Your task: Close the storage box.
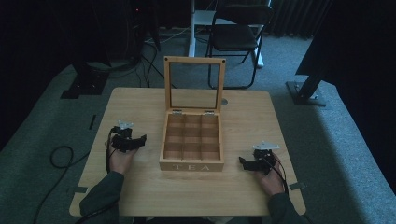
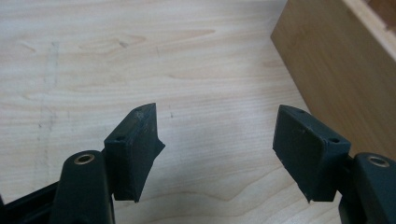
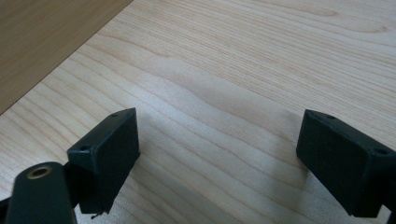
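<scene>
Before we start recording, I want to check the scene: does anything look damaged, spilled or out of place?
Nothing stands out. The tea box sits squarely on the table, lid upright, its compartments apparently empty, with nothing spilled.

The high view looks forward and down from above the person's side, far enough back to take in the whole counter [image 1: 140,100], the tea box [image 1: 191,161] at its middle and the floor beyond. The left gripper view sits low and close over the counter [image 2: 116,56], facing along the left claw [image 2: 217,140] with the tea box wall [image 2: 331,74] at its right. The right gripper view is just as close above the counter [image 3: 261,60], facing along the right claw [image 3: 219,154] with the box wall [image 3: 42,42] at its upper left; all three share the counter top and box side.
</scene>
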{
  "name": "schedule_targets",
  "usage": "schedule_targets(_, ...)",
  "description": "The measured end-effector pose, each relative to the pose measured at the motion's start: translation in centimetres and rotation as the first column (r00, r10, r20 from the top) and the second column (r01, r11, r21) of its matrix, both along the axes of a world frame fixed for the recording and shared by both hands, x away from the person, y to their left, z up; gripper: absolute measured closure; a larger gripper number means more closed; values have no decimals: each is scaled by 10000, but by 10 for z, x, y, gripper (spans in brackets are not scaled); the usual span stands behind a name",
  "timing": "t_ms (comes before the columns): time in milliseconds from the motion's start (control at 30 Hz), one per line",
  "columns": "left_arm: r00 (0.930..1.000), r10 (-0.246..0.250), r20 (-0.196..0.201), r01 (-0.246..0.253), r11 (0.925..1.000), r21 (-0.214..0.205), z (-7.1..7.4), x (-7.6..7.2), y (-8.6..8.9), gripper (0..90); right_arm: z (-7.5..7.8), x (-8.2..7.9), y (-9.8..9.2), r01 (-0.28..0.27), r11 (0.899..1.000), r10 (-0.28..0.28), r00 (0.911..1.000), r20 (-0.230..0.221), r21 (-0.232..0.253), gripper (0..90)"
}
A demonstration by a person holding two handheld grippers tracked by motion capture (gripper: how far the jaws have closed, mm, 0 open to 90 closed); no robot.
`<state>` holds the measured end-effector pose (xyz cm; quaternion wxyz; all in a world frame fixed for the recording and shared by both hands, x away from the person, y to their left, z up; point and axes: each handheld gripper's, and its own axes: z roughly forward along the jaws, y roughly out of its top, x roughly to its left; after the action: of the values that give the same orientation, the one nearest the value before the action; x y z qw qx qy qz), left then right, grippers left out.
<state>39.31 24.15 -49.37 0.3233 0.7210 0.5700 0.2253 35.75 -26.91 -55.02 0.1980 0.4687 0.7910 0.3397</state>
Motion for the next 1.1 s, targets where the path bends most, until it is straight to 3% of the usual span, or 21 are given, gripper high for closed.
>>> schedule_targets(333,9992,171,359,-170,9999,-34,20,5,7,341,0,0,0,-45,10000,45,10000,1,-13,128)
schedule_targets(767,9939,-472,997,462,9988,130,50,18,-3,330,0,0,0,-42,10000,42,10000,2,-14,127)
schedule_targets(1100,9880,-766,1338,711,9964,458,68,39,-12,330,0,0,0,-42,10000,42,10000,5,-12,128)
